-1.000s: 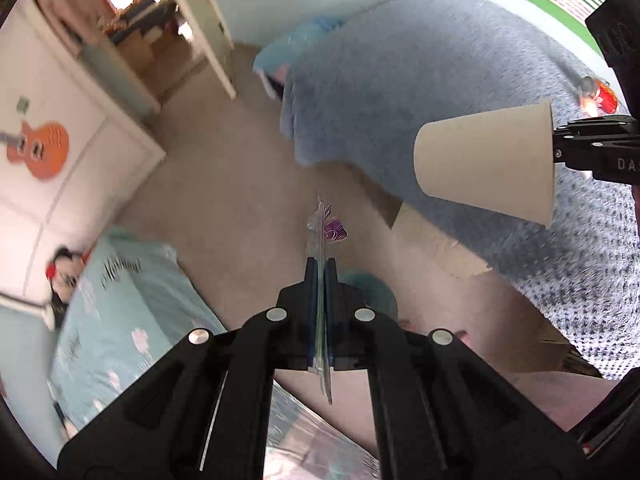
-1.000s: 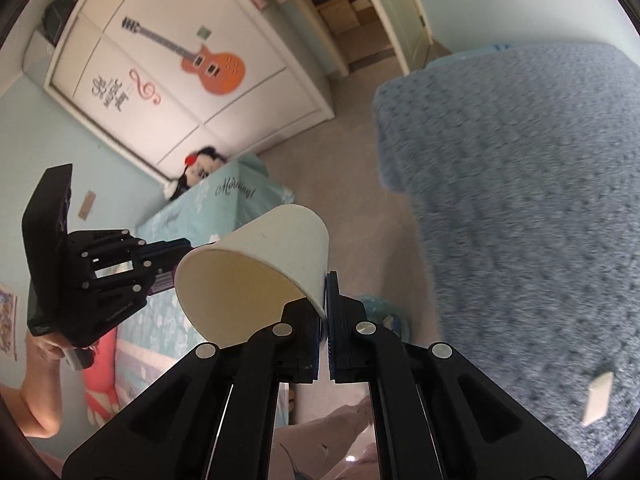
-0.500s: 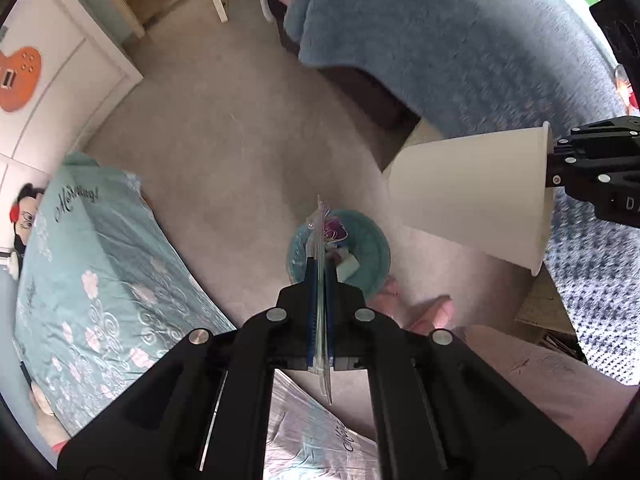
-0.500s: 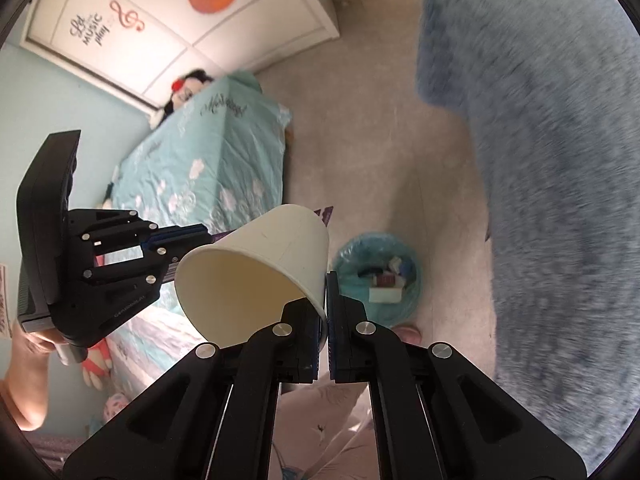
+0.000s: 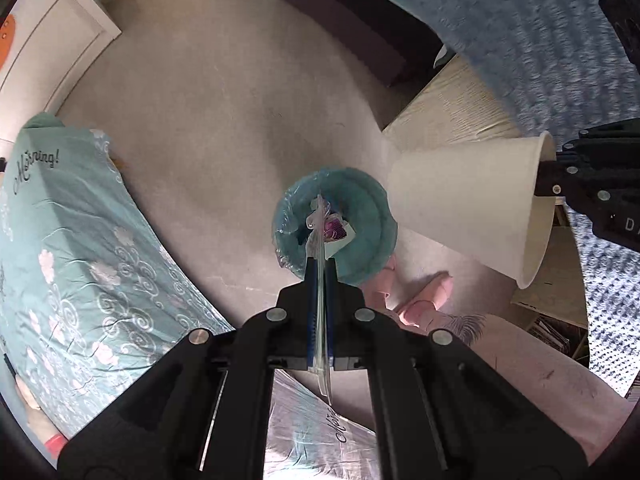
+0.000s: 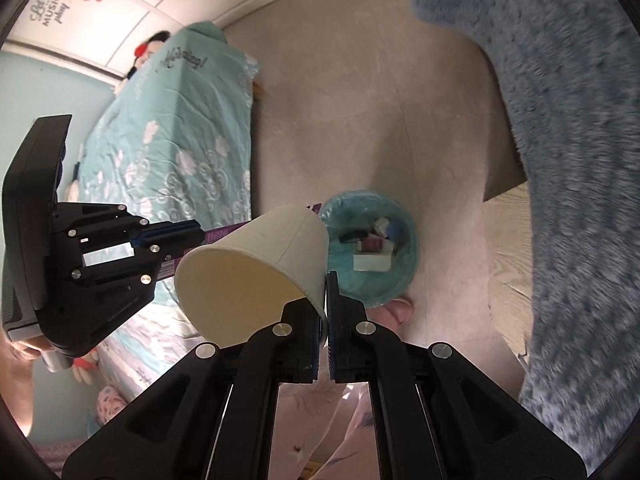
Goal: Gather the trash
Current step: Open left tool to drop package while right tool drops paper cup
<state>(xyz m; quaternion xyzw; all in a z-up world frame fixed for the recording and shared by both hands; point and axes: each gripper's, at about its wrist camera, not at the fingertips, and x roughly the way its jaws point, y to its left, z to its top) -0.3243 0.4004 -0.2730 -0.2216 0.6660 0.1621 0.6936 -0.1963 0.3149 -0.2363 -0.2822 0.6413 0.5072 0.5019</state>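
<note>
Bin (image 5: 372,216) now sits directly below; left gripper (image 5: 319,264) pinches wrapper (image 5: 320,220), right gripper (image 6: 325,280) clamps cup (image 6: 256,256); both ready to drop.

Lighting: soft, even daylight, source out of frame; the floor (image 5: 224,120) is bright and pale with only faint shadows, and a mild sheen lies on the paper cup (image 5: 472,208). Quality: strong fisheye bending with a black border ringing both views. The blue blanket (image 6: 572,128), right of the bin (image 6: 372,248), is smeared by motion blur; the bin reads fairly sharp.
</note>
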